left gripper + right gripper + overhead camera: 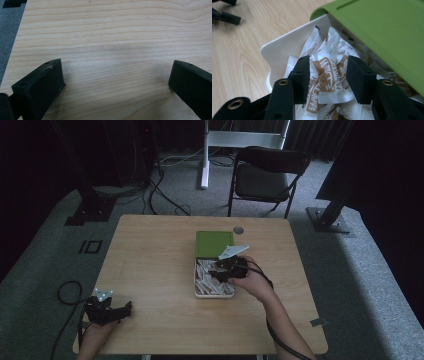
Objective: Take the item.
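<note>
Now, closest to me, my left gripper rests near the front left corner of the table, its jaws spread wide with only bare wood between them in the left gripper view, so it has no part in this step. A little farther, my right gripper reaches into the white box in the middle of the table, and its jaws stand on both sides of one candy packet, a white wrapper with brown print that lies on top of the pile. The pads are touching the wrapper edges or almost touching them; I cannot tell if they press already, so I say the jaws are half closed around the packet and not yet a sure pinch. I think the step in hand is to take this one packet out. To do it well, I should close gently until the wrapper is held firmly, and keep the tips shallow so the neighbour packets are not caught too. Then I should lift straight up and towards me, because the green lid lies just behind the jaws, over the far part of the box, and I could hit it. Beyond the table a black chair stands on the grey floor.
</note>
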Motion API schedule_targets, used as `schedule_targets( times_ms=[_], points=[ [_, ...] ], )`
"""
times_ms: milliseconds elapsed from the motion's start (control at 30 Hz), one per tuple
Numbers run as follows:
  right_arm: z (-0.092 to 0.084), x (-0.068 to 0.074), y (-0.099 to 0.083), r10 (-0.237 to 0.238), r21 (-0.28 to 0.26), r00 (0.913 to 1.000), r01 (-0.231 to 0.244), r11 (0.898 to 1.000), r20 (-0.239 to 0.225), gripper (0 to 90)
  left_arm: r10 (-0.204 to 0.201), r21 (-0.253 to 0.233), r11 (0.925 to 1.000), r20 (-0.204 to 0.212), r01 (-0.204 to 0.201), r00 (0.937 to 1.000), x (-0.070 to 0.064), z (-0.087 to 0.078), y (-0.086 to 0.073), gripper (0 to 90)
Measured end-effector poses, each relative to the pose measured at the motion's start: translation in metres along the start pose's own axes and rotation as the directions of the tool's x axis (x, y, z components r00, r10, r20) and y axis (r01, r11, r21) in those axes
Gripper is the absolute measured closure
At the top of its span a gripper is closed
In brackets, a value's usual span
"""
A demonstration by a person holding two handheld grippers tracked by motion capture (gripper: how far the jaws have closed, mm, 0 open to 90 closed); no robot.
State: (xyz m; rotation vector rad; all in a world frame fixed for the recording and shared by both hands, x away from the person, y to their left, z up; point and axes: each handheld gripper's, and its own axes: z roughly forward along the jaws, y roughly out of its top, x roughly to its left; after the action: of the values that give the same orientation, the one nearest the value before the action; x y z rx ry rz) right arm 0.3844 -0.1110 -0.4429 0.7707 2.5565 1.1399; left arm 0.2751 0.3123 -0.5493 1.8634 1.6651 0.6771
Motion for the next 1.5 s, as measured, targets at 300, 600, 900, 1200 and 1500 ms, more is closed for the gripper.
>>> schedule_targets(
  times_ms=[300,600,900,1200,1500],
  points=[
    [0.013,0.002,0.0,-0.009,0.057,0.9999,0.008,0.998,0.015,54.4,-0.001,-0.001,1.0,0.0,0.001,1.0,0.0,0.0,0.0,0.7],
    [0.023,0.001,-0.001,0.065,0.091,0.9979,-0.065,0.994,0.006,67.2,-0.001,-0.001,1.0,0.0,0.001,1.0,0.0,0.0,0.0,0.7],
    [0.015,0.004,0.001,0.065,0.085,0.9979,-0.065,0.994,0.007,76.3,-0.001,-0.001,1.0,0.0,0.001,1.0,0.0,0.0,0.0,0.7],
    [-0.005,0.004,0.008,0.073,0.015,0.9972,-0.073,0.997,-0.016,76.3,0.0,-0.002,1.0,-0.001,0.0,1.0,0.0,0.0,0.0,0.7],
    [-0.036,-0.002,0.016,0.099,-0.079,0.9951,-0.098,0.992,0.001,76.4,0.001,-0.001,1.0,0.0,-0.001,1.0,0.0,0.0,0.0,0.7]
  ],
)
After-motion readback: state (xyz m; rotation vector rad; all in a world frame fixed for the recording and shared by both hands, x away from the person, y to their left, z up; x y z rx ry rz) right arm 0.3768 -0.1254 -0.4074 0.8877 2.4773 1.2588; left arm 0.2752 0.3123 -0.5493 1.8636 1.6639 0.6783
